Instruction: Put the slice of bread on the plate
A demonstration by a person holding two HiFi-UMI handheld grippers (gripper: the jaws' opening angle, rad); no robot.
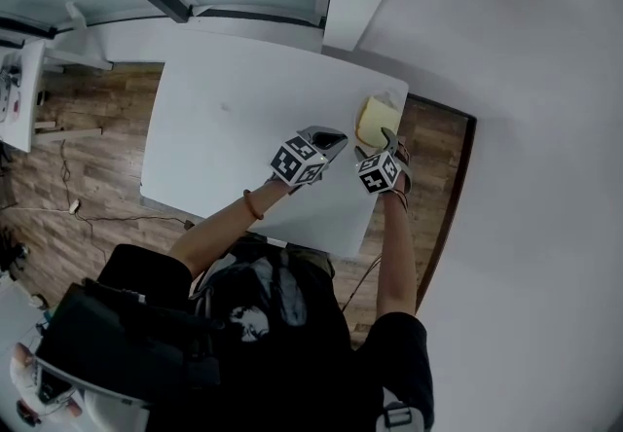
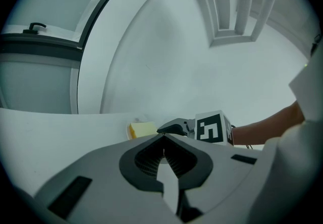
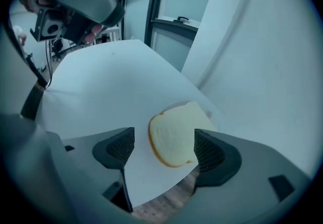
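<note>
Seemingly the slice of bread (image 3: pixel 174 140) is already lying on the plate (image 3: pixel 211 115) — right hand-held gripper (image 3: pixel 164 147) spread around it, left hand-held gripper (image 2: pixel 162 137) pressed together.

Slice of bread (image 3: pixel 174 140): we see pale cream, golden-brown crust
Table (image 3: pixel 111 81): we see plain white
Floor (image 1: pixel 88 177): brown wood grain
Right gripper (image 3: pixel 164 142): grey, black-and-white squared cube
</note>
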